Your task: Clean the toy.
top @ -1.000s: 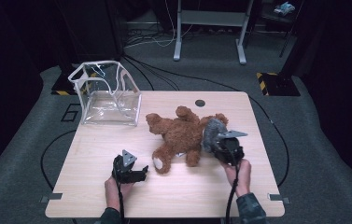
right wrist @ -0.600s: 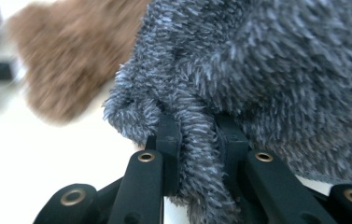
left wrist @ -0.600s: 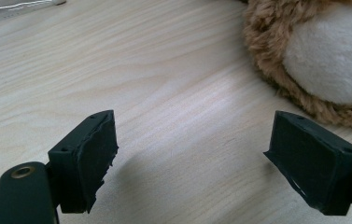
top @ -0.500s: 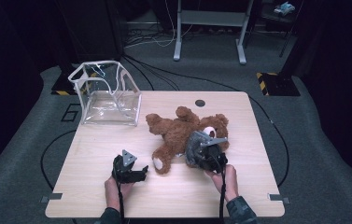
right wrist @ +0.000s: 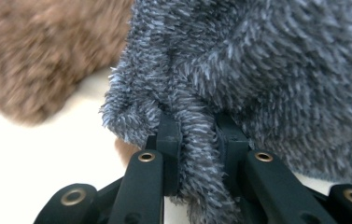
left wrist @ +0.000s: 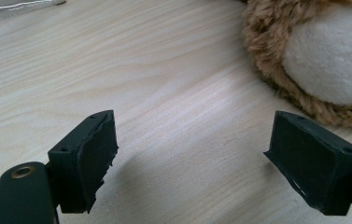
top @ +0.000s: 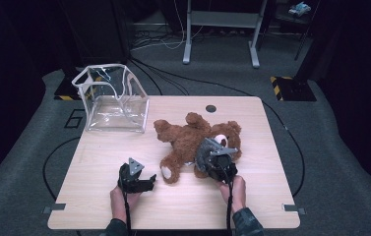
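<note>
Grey carpet floor (top: 20, 162), dark surroundings, metal desk frame (top: 221, 29) behind wooden table (top: 252, 206).

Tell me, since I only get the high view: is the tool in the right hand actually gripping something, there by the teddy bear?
Observer: Yes. In the right gripper view the right gripper is shut on a fold of grey plush, not on the brown teddy bear.
Operator: And the left one, is it holding anything?
Observer: No. The left gripper view shows the left gripper open, with bare table between its jaws.
Operator: Is the bear close to it?
Observer: The bear's white-soled foot lies just ahead, apart from the pads.
</note>
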`<state>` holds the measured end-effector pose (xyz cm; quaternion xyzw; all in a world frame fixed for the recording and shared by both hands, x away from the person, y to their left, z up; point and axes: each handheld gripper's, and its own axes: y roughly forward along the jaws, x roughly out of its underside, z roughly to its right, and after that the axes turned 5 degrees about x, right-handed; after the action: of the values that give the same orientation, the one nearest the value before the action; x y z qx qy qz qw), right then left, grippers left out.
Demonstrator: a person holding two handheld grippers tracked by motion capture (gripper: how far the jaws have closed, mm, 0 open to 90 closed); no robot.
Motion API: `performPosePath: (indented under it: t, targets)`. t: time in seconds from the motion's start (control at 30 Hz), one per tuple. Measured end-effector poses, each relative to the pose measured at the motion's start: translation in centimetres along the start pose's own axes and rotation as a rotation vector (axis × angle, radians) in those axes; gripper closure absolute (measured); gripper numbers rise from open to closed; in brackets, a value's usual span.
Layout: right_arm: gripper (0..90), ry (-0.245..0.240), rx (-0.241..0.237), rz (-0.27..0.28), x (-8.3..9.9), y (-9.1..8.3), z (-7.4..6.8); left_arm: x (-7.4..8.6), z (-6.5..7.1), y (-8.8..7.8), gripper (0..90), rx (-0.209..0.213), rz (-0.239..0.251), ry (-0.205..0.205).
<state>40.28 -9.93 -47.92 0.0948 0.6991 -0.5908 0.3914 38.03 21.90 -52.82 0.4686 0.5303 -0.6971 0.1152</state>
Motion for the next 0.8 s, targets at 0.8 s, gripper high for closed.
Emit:
performPosePath:
  t: [0.8]
  targets:
    - [75.6, 0.159, 0.277, 0.106, -0.6, -6.0, 11.2, -0.6, 0.9, -0.9, 14.5, -0.013, 0.064, -0.029]
